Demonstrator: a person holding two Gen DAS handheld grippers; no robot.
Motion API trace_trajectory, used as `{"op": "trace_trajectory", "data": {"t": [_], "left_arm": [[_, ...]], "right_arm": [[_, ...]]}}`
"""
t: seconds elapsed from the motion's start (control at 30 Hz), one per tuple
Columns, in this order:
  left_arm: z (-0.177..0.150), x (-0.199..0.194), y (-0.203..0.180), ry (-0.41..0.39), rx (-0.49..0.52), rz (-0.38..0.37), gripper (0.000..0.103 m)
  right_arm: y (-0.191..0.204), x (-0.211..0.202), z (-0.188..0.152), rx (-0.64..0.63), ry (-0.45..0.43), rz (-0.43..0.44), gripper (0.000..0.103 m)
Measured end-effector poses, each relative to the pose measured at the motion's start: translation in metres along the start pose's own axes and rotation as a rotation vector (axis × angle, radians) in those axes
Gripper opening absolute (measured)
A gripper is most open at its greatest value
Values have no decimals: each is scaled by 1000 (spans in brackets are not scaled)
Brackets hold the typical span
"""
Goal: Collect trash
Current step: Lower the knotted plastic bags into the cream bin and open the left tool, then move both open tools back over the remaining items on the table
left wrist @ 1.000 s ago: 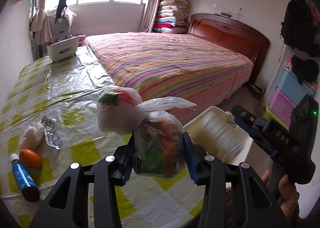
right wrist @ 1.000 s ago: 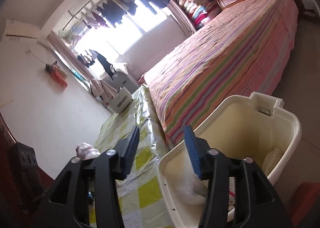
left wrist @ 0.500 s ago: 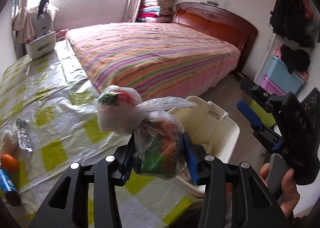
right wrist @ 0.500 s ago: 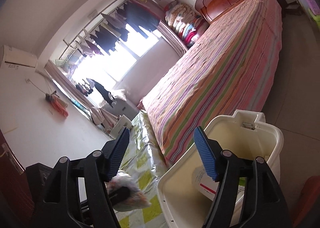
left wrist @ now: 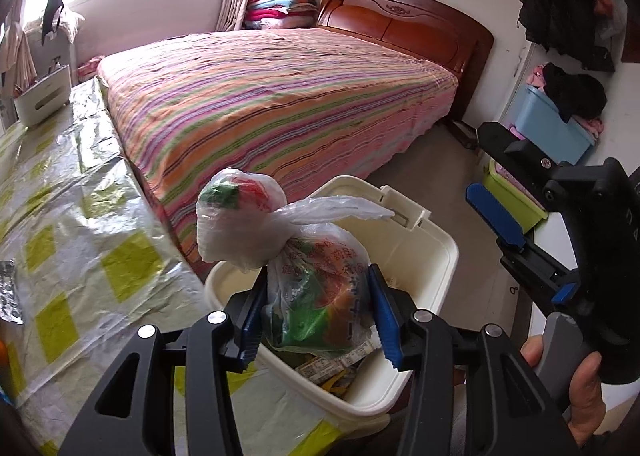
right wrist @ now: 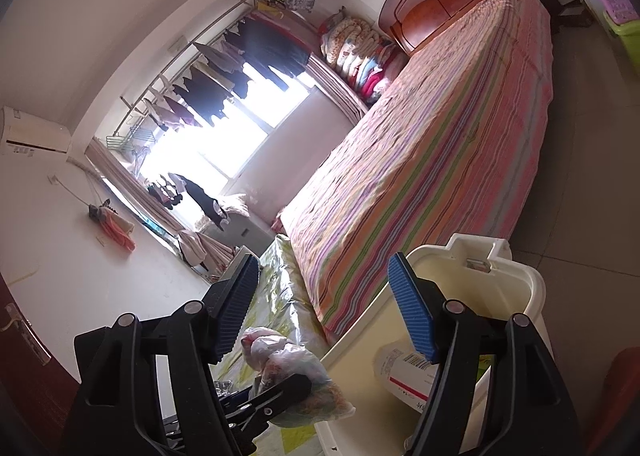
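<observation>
A tied clear plastic bag of trash [left wrist: 304, 256] sits between the blue pads of my left gripper [left wrist: 316, 296]. The jaws are opening, but the pads still touch the bag's sides. The bag hangs over the open cream bin [left wrist: 436, 256], which holds paper scraps and wrappers. In the right wrist view the same bag [right wrist: 288, 368] shows at the bin's [right wrist: 532, 288] left edge, with a white labelled bottle [right wrist: 404, 372] inside the bin. My right gripper [right wrist: 322, 268] is open and empty, held to the right of the bin [left wrist: 486, 164] by a hand.
A table with a yellow-checked plastic cloth [left wrist: 80, 256] lies to the left, with crumpled foil [left wrist: 8, 292] and a white box [left wrist: 40, 96] on it. A striped bed [left wrist: 280, 96] fills the middle. Coloured storage crates [left wrist: 552, 124] stand at the right wall.
My left gripper carried the bag rightward from above the table to above the bin. My right gripper's jaws spread wider and let go of the bin's rim.
</observation>
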State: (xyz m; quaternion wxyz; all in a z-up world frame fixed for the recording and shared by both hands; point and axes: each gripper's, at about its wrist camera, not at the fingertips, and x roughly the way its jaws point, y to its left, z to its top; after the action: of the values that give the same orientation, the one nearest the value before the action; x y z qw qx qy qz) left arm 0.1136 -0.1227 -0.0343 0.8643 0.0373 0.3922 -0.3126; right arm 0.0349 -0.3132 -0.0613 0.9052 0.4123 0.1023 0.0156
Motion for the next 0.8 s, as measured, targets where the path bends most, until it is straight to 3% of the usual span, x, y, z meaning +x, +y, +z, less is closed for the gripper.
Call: {"op": "trace_trajectory", "data": {"t": [0.1, 0.13, 0.2, 0.33, 0.53, 0.8], "left_arm": [[0, 1, 0, 0, -10, -30, 60], [0, 1, -2, -3, -7, -27, 68], [1, -5, -4, -27, 16, 3, 73], [3, -26, 1, -79, 35, 61, 73], [4, -63, 41, -159, -51, 142, 77], [-10, -91, 92, -181, -144, 248, 77]], "right_arm": [[0, -1, -3, -1, 4, -1, 67], [1, 0, -3, -4, 6, -1, 67], [1, 1, -4, -8, 7, 1, 67], [6, 3, -5, -24, 19, 6, 67], [17, 10, -14, -63, 55, 21, 70], [44, 23, -33, -145, 113, 55, 71]]}}
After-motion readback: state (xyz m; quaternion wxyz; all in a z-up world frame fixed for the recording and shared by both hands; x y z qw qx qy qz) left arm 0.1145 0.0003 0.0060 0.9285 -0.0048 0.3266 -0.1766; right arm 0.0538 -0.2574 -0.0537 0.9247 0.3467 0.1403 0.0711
